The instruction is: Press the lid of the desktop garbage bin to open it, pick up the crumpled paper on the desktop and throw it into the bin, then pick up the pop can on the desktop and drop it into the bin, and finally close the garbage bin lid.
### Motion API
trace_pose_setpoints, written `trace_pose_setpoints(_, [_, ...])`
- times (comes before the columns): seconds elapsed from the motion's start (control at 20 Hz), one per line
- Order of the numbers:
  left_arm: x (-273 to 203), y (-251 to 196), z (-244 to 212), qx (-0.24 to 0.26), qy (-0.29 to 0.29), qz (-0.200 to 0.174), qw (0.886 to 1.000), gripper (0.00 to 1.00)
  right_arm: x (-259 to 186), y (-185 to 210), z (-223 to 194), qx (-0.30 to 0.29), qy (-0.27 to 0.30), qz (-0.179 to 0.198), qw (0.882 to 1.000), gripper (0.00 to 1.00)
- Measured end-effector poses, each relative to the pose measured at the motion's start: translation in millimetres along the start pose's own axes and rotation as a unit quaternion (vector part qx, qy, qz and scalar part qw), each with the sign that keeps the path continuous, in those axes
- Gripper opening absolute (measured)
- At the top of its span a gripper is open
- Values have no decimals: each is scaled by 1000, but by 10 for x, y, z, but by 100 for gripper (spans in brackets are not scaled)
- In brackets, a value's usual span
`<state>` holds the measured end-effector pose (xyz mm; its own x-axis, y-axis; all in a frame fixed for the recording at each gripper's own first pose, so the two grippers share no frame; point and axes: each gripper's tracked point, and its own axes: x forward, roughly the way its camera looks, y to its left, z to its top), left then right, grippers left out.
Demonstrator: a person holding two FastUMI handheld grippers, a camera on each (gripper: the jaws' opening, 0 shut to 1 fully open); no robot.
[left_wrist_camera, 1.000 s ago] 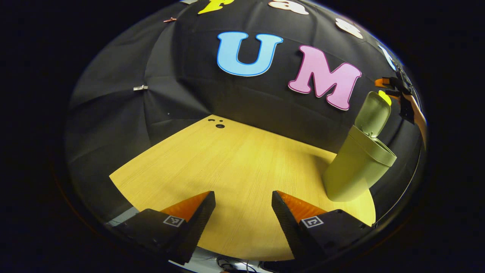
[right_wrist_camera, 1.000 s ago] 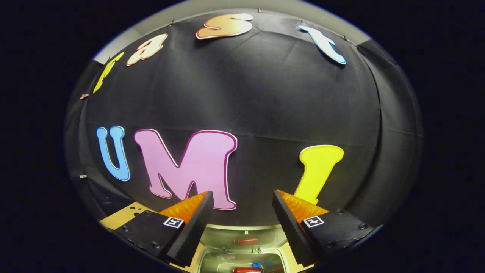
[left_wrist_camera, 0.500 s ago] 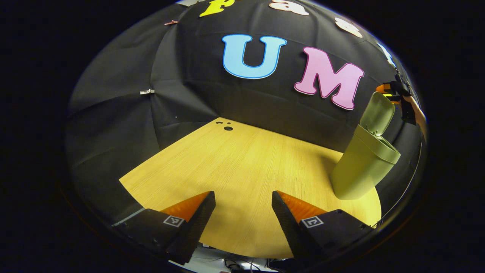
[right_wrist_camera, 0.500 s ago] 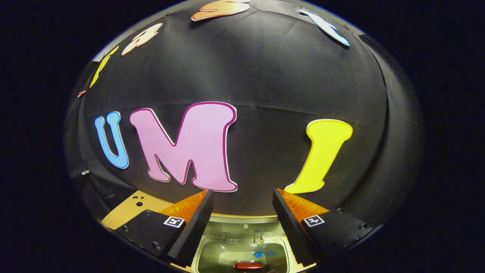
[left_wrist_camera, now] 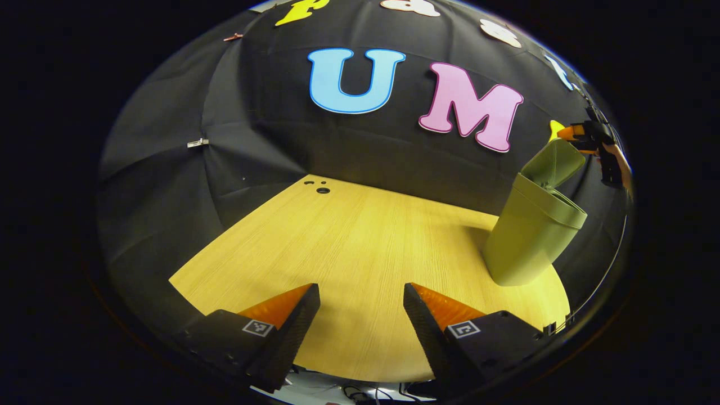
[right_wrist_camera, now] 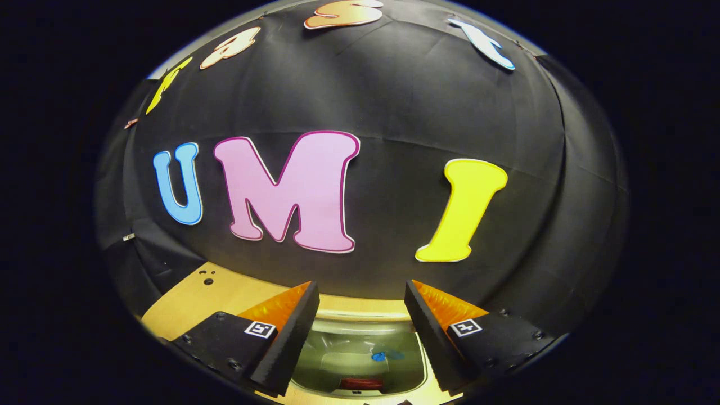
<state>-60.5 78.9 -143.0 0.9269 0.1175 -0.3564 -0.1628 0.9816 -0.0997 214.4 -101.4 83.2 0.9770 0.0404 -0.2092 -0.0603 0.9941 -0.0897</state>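
Note:
An olive-green bin [left_wrist_camera: 529,236] stands on the wooden table [left_wrist_camera: 349,242] at the right in the left gripper view. Its lid [left_wrist_camera: 554,163] is hinged up and leans partway over the mouth. My right gripper [left_wrist_camera: 576,138] is at the lid's top edge, held by a hand. In the right gripper view the lid's glossy inner face [right_wrist_camera: 360,351] lies just below and between the spread fingers, with a red shape [right_wrist_camera: 354,383] low in it. My right gripper [right_wrist_camera: 360,315] is open and holds nothing. My left gripper [left_wrist_camera: 360,315] hovers open over the table's near edge.
Small dark holes [left_wrist_camera: 322,190] mark the table's far corner. Black cloth walls close in the table at the back and left. A strip of table [right_wrist_camera: 202,295] shows left of the bin in the right gripper view.
The lid has tipped from nearly upright toward the bin's mouth, and my right gripper has come down and forward with it. My left gripper has only drifted slightly.

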Motion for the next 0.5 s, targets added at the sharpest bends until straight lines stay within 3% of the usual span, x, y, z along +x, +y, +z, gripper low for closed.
trace_pose_setpoints(0.5, [-84, 25, -101, 15, -6, -31, 999, 96, -405, 82, -733, 45, 18, -13, 999, 96])
